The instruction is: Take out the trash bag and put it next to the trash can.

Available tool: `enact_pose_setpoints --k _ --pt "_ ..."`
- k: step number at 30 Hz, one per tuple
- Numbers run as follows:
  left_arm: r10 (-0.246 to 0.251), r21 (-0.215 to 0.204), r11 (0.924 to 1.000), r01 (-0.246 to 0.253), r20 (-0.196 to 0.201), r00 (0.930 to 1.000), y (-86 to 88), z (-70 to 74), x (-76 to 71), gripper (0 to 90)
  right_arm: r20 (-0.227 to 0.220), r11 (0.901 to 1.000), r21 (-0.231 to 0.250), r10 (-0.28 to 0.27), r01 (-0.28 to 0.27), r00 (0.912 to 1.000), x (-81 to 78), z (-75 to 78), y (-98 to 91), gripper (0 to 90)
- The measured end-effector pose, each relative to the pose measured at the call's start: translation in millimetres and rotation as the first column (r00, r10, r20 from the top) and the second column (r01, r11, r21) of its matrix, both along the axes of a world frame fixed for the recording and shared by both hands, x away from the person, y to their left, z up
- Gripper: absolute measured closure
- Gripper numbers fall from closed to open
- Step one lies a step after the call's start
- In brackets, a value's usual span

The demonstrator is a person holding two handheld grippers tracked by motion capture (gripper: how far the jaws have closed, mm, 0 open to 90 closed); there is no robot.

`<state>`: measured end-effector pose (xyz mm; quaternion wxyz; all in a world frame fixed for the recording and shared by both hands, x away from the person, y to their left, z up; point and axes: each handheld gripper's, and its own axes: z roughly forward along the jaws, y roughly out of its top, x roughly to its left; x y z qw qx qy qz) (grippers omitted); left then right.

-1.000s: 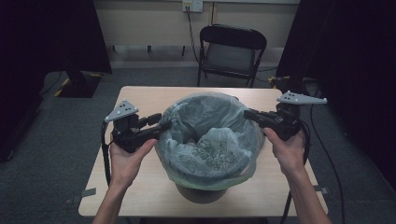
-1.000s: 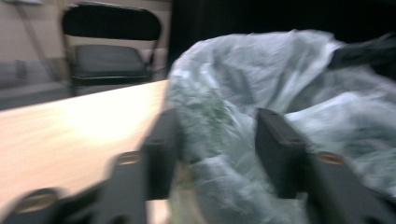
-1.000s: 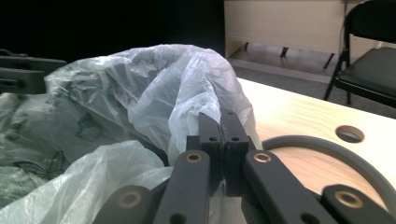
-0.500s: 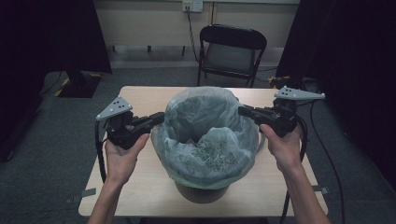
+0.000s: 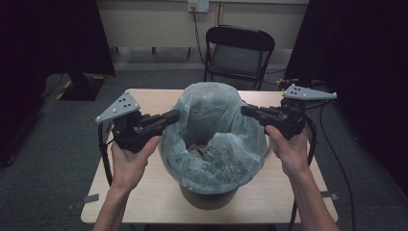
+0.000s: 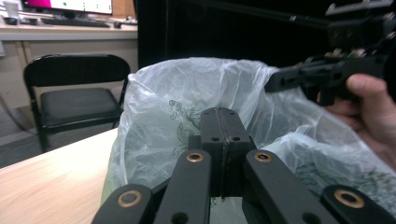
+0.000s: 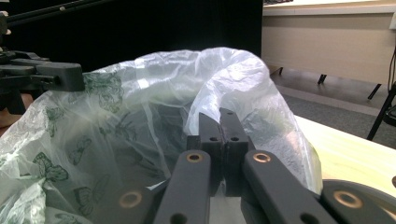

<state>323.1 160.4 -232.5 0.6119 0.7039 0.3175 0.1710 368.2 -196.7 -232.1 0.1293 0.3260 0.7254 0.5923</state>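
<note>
At the centre of the high view, the bag, lining a bin on the surface, is pinched at its left rim by the fully closed jaws of the left gripper and at its right rim by those of the right gripper.

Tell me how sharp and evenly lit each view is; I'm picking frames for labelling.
High view: table and bag evenly lit and sharp, room sides dark. Left gripper view: bag fairly sharp, jaw links at the bottom blurred, backdrop black. Right gripper view: bag clear with bright sheen on its top fold, near jaws soft, far wall bright.
</note>
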Motion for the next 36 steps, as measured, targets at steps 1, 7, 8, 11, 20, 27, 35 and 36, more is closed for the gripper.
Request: enact_pose_setpoints --k 1,7,8,11,20,27,35,36 --pt "0.01 -0.001 1.0 -0.01 -0.003 0.9999 1.2 -1.1 0.1 87.7 0.0 1.0 -0.002 0.003 -0.003 1.0 -0.2 0.2 -0.3 89.8" --pt "-0.003 -0.041 0.9991 0.002 -0.024 0.9997 14.2 -13.5 6.5 90.0 -0.001 1.0 0.004 -0.002 0.002 1.0 0.5 -1.1 -3.7 89.8" --pt "-0.01 -0.041 0.9991 0.009 -0.027 0.9996 14.6 -15.0 7.6 89.4 -0.004 1.0 0.004 0.001 -0.001 1.0 1.0 -1.2 -3.4 89.5" --pt "-0.003 -0.035 0.9994 0.001 -0.039 0.9992 15.2 -17.8 9.5 67.3 -0.003 1.0 -0.001 0.006 -0.006 1.0 1.2 -2.6 -2.4 80.3" --pt "0.025 -0.005 0.9996 -0.026 -0.099 0.9947 20.9 -29.5 7.8 48.3 -0.031 0.9995 -0.018 -0.026 0.026 0.9992 -4.6 -15.0 -14.4 53.4" --pt "-0.021 0.038 0.999 0.024 -0.076 0.9969 12.4 -32.8 5.6 88.1 -0.051 0.9965 -0.081 -0.023 0.019 0.9984 -12.7 -23.7 -16.4 74.8" --pt "-0.081 0.006 0.9967 0.081 -0.024 0.9964 3.0 -9.5 -1.6 90.0 -0.022 0.9976 -0.027 0.063 -0.064 0.9977 -13.2 -6.7 -6.2 90.0" --pt "-0.081 0.009 0.9966 0.081 -0.016 0.9966 0.8 -5.6 -2.6 90.0 -0.012 0.9976 -0.032 0.06 -0.061 0.9981 -13.1 -3.3 -4.1 89.9"
